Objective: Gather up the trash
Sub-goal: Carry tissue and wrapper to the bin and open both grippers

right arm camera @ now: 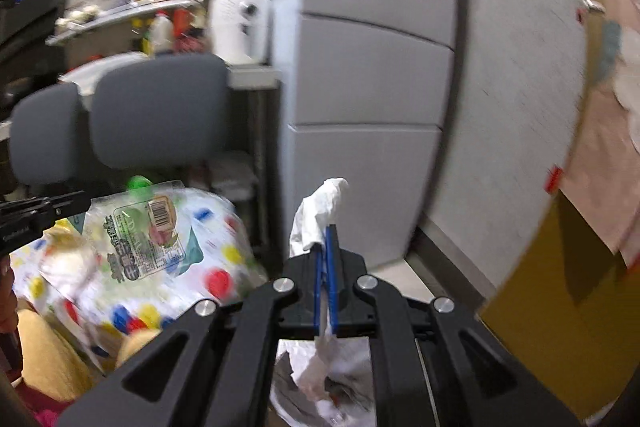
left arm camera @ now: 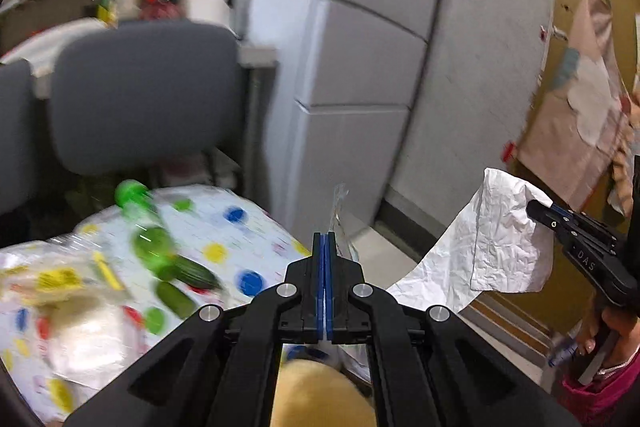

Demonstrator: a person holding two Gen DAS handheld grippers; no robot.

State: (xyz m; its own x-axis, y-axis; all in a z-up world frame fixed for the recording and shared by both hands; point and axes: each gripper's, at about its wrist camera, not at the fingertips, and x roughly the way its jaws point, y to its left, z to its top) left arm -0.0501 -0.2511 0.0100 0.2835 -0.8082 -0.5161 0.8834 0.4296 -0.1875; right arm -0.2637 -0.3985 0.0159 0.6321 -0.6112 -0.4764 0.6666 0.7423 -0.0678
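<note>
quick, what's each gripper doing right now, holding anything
left gripper: closed, fingers pinching a clear plastic wrapper.
right gripper: closed, fingers clamped on crumpled white paper.

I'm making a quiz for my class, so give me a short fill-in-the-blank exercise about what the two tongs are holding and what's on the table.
1. The right tongs are shut on a crumpled sheet of white ____.
2. The left tongs pinch a clear plastic wrapper that bears a ____ on its label.
3. The tablecloth is white with coloured ____.
4. The bottle on it is ____.

Missing words: paper; barcode; dots; green
</note>
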